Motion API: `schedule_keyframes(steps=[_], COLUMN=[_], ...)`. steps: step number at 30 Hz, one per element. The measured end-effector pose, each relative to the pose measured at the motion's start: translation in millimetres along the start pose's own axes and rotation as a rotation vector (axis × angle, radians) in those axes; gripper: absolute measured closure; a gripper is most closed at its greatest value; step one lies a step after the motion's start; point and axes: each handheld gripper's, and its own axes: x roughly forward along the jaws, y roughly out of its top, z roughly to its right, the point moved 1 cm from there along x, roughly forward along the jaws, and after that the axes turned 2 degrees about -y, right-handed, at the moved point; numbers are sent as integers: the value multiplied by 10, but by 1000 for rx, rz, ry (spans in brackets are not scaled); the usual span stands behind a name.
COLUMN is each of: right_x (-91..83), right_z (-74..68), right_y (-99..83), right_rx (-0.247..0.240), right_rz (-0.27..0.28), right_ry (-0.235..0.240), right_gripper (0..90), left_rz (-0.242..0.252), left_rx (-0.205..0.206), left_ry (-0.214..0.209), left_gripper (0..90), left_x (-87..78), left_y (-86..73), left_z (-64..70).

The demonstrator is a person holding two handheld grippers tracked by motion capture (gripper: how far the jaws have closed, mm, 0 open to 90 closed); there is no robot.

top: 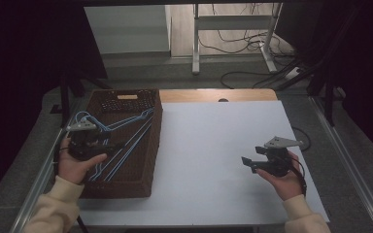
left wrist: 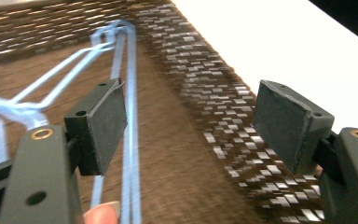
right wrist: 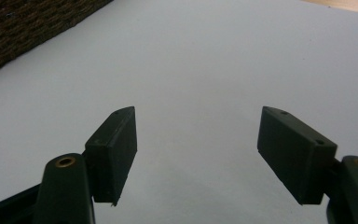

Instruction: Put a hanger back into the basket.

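High view: left hand-held gripper (top: 108, 145) low over brown wicker basket (top: 148, 160) at table's left, jaws spread wide, gripping nothing. Blue wire hangers (top: 126, 131) lie inside basket, just under and beside left jaw. Right hand-held gripper (top: 246, 162) above white table (top: 209, 145), near right, jaws wide apart, empty.

A white-topped table (top: 223, 160) with a bare wooden strip (top: 213, 95) at its far edge is set on a grey carpeted floor (top: 175, 73). Metal rails (top: 354, 174) are laid along both sides. A pale metal stand (top: 233, 24) and loose black cables (top: 243, 43) are seen beyond. Dark curtains (top: 24, 53) are hung at either side; the far floor is lit brightly.
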Motion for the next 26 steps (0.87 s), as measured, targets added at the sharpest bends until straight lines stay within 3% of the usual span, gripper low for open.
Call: schedule_keyframes(steps=[5,9,14,26], right_x=[-1,-9,13,71], right_z=[0,-2,1,35], right_y=[-2,-1,-22,-71], right_rx=[-1,-5,-3,0], right_rz=[2,2,-7,-7], right_ry=[10,22,30,40], right_gripper=[288,285,284,281], left_rz=[-2,-18,-16,-9], left_rx=[41,85,92,78], left_ry=[-116,-161,-178,-180], left_gripper=[250,246,246,246], left_x=[177,306,348,337], left_y=[-62,-111,-135,-109], left_z=[300,466,537,517])
